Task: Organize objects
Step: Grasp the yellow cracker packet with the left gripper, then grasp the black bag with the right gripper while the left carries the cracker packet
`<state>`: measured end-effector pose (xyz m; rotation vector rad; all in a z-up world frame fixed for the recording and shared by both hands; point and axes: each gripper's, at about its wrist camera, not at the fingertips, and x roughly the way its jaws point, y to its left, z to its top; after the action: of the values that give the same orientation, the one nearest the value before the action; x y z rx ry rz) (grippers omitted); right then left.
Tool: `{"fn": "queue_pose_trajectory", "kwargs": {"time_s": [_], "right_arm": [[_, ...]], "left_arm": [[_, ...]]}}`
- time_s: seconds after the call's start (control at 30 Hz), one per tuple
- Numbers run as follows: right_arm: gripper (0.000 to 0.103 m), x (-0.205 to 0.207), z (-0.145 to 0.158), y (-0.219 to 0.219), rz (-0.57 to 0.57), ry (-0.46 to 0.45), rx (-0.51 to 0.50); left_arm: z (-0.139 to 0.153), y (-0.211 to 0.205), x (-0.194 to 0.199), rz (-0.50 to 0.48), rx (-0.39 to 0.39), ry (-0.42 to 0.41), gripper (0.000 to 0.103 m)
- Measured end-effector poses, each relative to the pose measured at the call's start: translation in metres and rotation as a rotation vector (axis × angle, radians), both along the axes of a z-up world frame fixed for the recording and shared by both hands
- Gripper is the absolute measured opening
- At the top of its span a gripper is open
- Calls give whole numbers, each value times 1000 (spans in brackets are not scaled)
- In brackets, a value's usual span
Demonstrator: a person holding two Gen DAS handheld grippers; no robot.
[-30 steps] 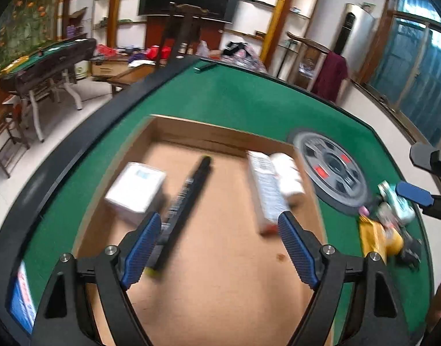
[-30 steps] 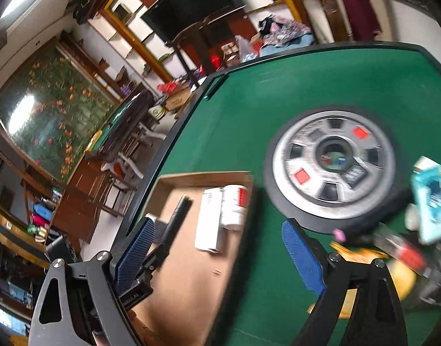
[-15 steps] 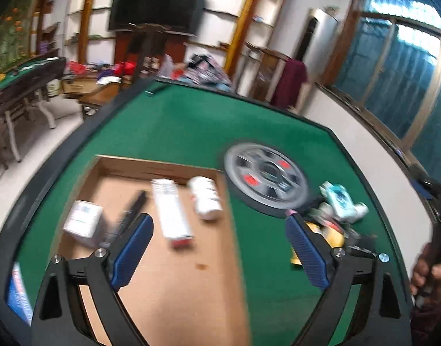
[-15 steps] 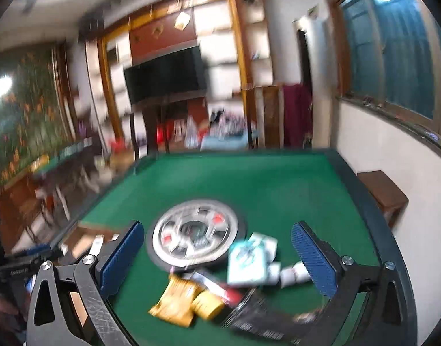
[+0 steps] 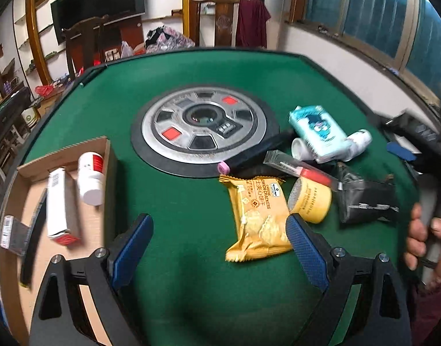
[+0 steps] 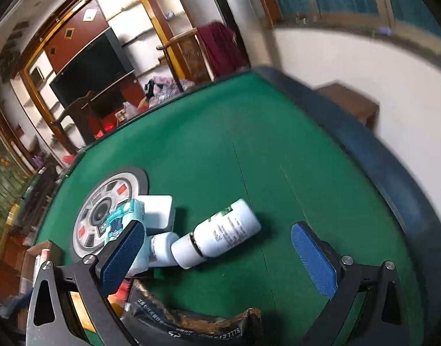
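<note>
L gripper wide open, nothing held; bare green felt between its pads. Its R pad sits just beside the yellow cracker pack, maybe overlapping its corner, can't tell if touching. Clear felt to the L up to the cardboard box, which holds a white bottle w/ red label, a white carton and a dark stick-like thing. Pile to the R: yellow tin, teal box, black pouch, all near the round centre plate.

R gripper fully spread, empty, over a white bottle lying on its side; open felt to the R as far as the padded table rim.

Vs 1 s ago: L view has swung from over the box to the pile; both grippers opened a bit wider.
</note>
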<state>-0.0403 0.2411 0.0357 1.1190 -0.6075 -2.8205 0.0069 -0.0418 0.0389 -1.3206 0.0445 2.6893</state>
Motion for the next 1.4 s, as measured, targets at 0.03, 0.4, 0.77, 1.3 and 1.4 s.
{"fn": "queue_pose_trajectory", "kwargs": {"time_s": [0.03,0.4,0.77,1.3,1.4], "right_arm": [[103,2,1,2,-1,8,-17],[103,-1,2,-8,46,22,-46],[103,-7,-10,-13,95,-7,-55],[103,21,-33,-84,622,-189,186],[103,26,-33,-101,610,-168,316]], "left_arm": [[-5,3,-4,4,-2,-8,92],[-30,38,-22,-53,-54,-34,43],[22,-6,37,-19,139,74,43],[31,-90,104,84,252,126,43],[30,-98,110,100,265,129,43]]}}
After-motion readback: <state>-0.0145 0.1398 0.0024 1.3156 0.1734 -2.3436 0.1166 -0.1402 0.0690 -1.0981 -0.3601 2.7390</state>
